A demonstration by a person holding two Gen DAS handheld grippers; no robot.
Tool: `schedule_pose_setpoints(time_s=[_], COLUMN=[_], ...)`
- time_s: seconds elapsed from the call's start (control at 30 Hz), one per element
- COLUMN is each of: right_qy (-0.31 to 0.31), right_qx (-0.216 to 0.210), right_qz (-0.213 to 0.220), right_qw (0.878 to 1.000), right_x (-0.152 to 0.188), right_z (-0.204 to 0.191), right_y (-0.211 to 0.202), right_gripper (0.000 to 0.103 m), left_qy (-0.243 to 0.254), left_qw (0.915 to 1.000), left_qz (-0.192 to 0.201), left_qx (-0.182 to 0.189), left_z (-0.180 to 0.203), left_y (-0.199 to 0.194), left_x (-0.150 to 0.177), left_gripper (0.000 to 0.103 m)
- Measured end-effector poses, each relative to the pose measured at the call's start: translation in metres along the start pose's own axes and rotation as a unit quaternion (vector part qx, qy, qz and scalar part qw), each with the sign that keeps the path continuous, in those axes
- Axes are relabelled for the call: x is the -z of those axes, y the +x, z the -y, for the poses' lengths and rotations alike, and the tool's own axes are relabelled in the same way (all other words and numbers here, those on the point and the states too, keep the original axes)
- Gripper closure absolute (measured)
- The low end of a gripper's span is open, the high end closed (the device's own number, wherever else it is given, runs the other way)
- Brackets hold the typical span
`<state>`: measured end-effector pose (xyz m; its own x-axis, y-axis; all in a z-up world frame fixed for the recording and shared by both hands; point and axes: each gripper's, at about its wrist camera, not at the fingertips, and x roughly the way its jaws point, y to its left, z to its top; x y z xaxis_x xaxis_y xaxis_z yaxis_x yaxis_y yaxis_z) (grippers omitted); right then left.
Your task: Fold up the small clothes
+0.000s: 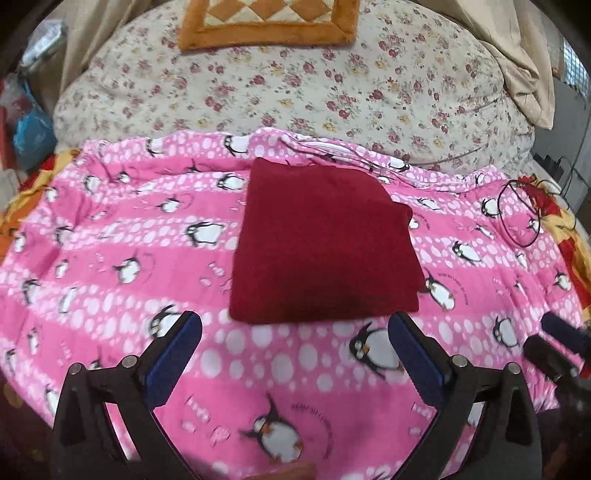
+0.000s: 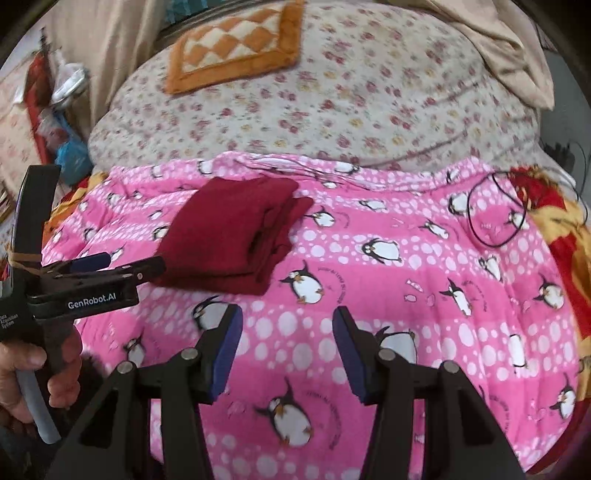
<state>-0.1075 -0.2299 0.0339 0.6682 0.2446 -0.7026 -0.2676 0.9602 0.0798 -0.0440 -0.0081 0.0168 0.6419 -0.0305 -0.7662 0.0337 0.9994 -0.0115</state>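
Note:
A dark red garment [image 1: 321, 240] lies folded into a flat rectangle on a pink penguin-print blanket [image 1: 110, 258]. It also shows in the right wrist view [image 2: 236, 236], with stacked layers along its right edge. My left gripper [image 1: 295, 325] is open and empty, just short of the garment's near edge. It shows from the side in the right wrist view [image 2: 129, 267], next to the garment's near left corner. My right gripper [image 2: 288, 321] is open and empty over the blanket, to the right of and nearer than the garment. Its tips show in the left wrist view [image 1: 554, 339].
A floral duvet [image 1: 295, 92] is piled behind the blanket, with an orange checked cushion [image 1: 269, 22] on it. A thin black cable loop [image 2: 495, 210] lies on the blanket at the right. Bags and clutter [image 2: 66, 147] stand beyond the bed's left side.

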Motion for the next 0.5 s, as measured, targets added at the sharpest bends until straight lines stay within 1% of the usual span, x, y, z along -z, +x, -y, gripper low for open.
schedule_pose_setpoints(time_s=[0.07,0.2,0.37,0.5], right_qy=[-0.002,-0.008,-0.011,-0.013], right_qx=[-0.003,-0.004,0.001,0.001], right_qz=[0.000,0.004,0.007,0.008], right_qw=[1.000,1.000,1.000,1.000], right_x=[0.000,0.002,0.004,0.005], right_z=[-0.003,-0.007,-0.010,-0.010], right_y=[-0.007,-0.017,-0.022,-0.022], right_gripper=[0.050,0.050,0.050,0.050], left_qy=[0.003,0.007,-0.006,-0.011], left_qw=[1.0000,1.0000,0.9996,0.9995], left_qz=[0.005,0.002,-0.006,0.002], left_qx=[-0.008,0.006,0.028,0.028], left_z=[0.001,0.005,0.005,0.005], left_y=[-0.009,-0.017,-0.018,-0.021], left_x=[0.006,0.011,0.014,0.016], left_gripper=[0.016,0.021,0.021,0.021])
